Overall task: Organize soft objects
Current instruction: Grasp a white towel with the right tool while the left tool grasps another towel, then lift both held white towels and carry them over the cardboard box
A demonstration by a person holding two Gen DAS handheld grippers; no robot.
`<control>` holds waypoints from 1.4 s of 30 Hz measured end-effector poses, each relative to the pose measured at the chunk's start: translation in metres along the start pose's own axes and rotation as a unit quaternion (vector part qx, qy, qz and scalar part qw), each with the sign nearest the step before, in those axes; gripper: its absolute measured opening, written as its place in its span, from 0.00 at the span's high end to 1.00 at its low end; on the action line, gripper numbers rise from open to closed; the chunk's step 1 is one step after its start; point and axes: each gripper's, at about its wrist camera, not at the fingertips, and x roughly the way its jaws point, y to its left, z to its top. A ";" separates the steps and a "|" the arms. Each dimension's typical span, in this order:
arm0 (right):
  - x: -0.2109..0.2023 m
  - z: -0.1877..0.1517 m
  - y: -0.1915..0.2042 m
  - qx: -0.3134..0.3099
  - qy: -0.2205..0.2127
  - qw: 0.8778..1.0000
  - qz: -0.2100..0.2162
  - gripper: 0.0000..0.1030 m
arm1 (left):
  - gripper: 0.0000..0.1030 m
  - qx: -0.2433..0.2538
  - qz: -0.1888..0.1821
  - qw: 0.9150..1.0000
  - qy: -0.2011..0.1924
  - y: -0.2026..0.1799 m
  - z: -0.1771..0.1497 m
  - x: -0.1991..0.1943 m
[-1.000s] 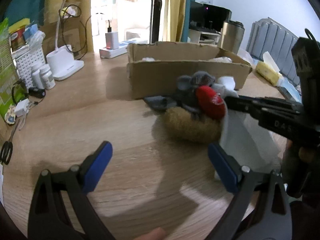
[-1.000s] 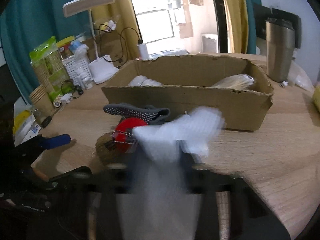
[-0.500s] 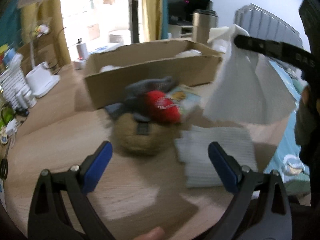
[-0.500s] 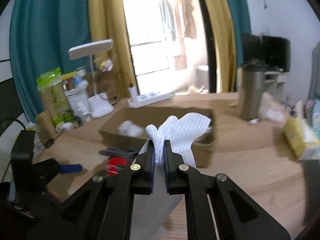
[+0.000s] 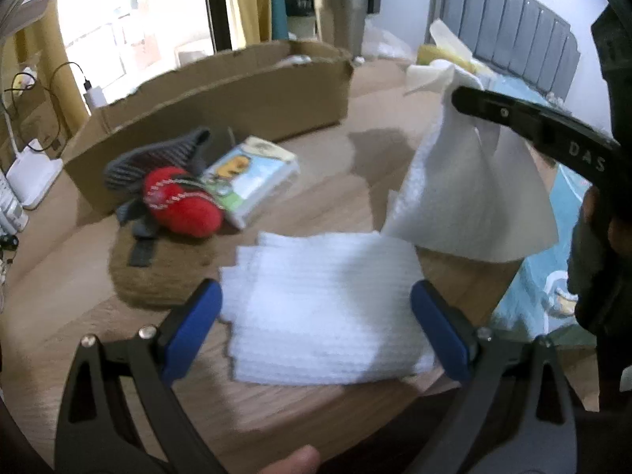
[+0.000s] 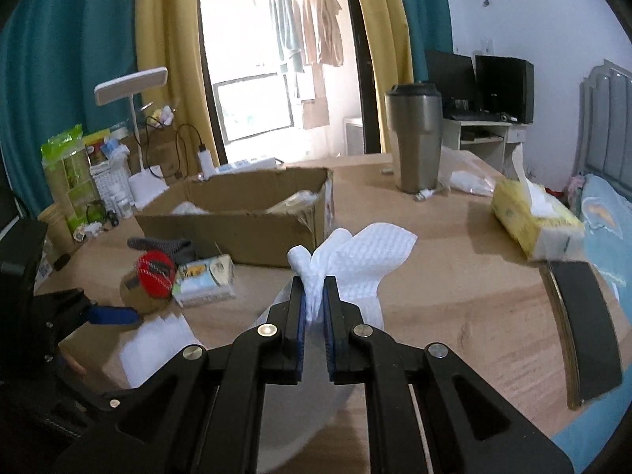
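My right gripper [image 6: 314, 294] is shut on a white cloth sheet [image 6: 355, 260] and holds it hanging above the table; the sheet also shows in the left wrist view [image 5: 470, 193]. My left gripper [image 5: 316, 316] is open and empty, its blue pads either side of a stack of white sheets [image 5: 324, 304] lying on the table. A red plush [image 5: 181, 201], a grey glove [image 5: 158, 158], a brown pouch [image 5: 158, 272] and a tissue pack [image 5: 249, 177] lie in front of the cardboard box [image 5: 221, 91].
The cardboard box [image 6: 237, 217] holds several white items. A steel tumbler [image 6: 416, 138], a yellow tissue box [image 6: 533, 217] and a black phone [image 6: 584, 324] are on the right. A lamp [image 6: 130, 87] and clutter line the left. The table edge is near.
My right gripper lifted the white sheet up off the stack and holds it in the air. My left gripper swung right, from the plush pile to over the white stack.
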 end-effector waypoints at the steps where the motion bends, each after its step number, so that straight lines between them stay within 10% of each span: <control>1: 0.000 -0.003 -0.002 0.000 0.003 1.000 0.000 0.91 | 0.05 0.001 0.002 1.000 0.005 -0.003 0.001 0.003; 18: 0.042 -0.014 -0.022 -0.010 0.084 0.996 0.010 0.89 | 0.05 -0.013 -0.004 0.999 0.029 -0.002 0.011 0.019; 29: 0.051 -0.019 -0.010 -0.031 0.131 0.991 0.011 0.32 | 0.36 -0.004 -0.015 1.000 0.012 0.010 0.000 0.003; 36: 0.055 -0.025 0.008 -0.066 0.122 0.990 -0.030 0.35 | 0.74 -0.010 -0.019 1.000 0.005 0.023 -0.003 -0.004; 42: 0.057 -0.021 0.015 -0.080 0.126 0.989 -0.011 0.82 | 0.85 0.008 -0.025 1.000 -0.005 0.023 0.004 -0.013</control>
